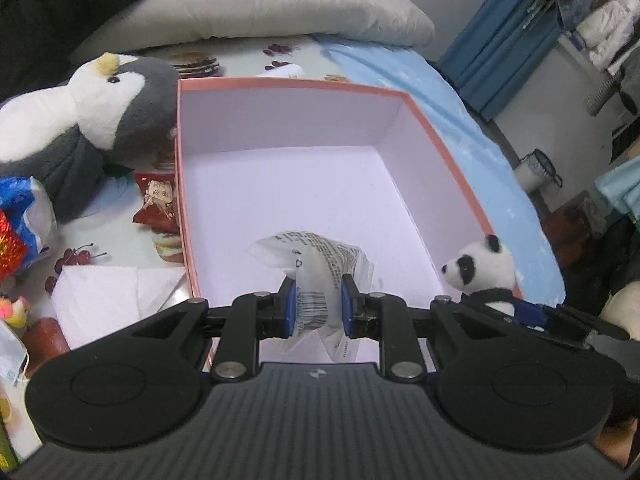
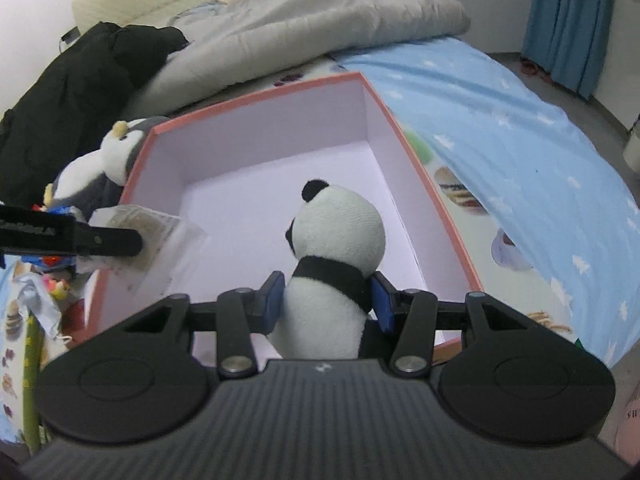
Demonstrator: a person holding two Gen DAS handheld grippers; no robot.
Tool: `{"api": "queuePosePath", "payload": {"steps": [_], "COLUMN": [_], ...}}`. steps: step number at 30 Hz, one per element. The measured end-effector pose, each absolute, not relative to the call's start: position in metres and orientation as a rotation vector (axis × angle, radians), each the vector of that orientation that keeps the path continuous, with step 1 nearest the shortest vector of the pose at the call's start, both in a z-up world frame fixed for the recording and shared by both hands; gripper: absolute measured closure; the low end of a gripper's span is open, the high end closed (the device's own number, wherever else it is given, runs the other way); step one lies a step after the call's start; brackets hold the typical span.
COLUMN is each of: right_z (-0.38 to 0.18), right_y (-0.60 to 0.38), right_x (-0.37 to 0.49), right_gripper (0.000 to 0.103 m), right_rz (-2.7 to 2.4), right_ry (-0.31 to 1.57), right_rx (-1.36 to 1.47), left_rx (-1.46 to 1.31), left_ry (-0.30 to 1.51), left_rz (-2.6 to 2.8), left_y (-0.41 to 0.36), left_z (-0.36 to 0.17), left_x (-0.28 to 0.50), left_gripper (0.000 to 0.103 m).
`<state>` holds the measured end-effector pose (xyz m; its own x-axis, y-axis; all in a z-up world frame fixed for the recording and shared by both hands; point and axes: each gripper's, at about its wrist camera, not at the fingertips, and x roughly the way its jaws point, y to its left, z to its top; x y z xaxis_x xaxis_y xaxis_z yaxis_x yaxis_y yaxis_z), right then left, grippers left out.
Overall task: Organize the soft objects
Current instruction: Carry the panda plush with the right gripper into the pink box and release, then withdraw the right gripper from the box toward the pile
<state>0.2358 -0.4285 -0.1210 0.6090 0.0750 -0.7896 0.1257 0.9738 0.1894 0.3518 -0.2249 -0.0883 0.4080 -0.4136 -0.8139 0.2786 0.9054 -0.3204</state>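
A pink open box (image 1: 384,92) with a white inside stands on the bed; it also shows in the right wrist view (image 2: 416,168). My left gripper (image 1: 318,302) is shut on a white printed plastic packet (image 1: 316,256) and holds it over the box's near edge; the packet also shows at the left of the right wrist view (image 2: 156,228). My right gripper (image 2: 326,300) is shut on a small panda plush (image 2: 336,248), held upright over the box's near right corner. The panda (image 1: 480,268) shows at the right of the left wrist view.
A grey and white penguin plush (image 1: 100,108) lies left of the box. Red snack packets (image 1: 158,200), white tissue (image 1: 108,296) and other small packets lie at the left. A grey duvet (image 1: 260,4) is piled behind. A blue sheet (image 2: 520,128) covers the bed's right side.
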Motion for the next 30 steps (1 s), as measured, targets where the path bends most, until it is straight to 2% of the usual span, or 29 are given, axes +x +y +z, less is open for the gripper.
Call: {"api": "queuePosePath", "payload": {"steps": [3,7,8,21,30], "right_z": [-0.123,-0.121,-0.12,-0.058,-0.026], "right_y": [-0.43,-0.43,-0.43,-0.419,-0.389], "right_x": [0.238,0.237,0.236,0.209,0.178], "right_gripper": [0.052,0.047,0.045,0.045,0.045], "right_rz": [-0.031,-0.024,-0.019,0.029,0.107], "right_ry": [0.917,0.913,0.909,0.702,0.578], "right_rx": [0.253,0.252,0.26,0.257,0.267], "left_rx": [-0.126,-0.131,-0.131,-0.085,-0.1], "left_ry": [1.062,1.039,1.03,0.82,0.714], "left_rz": [-0.442,-0.44,-0.438,-0.456,-0.437], "left_y": [-0.227,-0.221,-0.219,-0.188,-0.151], "left_z": [-0.092,-0.087,-0.085,-0.022,0.002], "left_x": [0.353,0.352,0.351,0.312,0.271], "left_gripper": [0.075,0.057,0.056,0.056,0.056]}}
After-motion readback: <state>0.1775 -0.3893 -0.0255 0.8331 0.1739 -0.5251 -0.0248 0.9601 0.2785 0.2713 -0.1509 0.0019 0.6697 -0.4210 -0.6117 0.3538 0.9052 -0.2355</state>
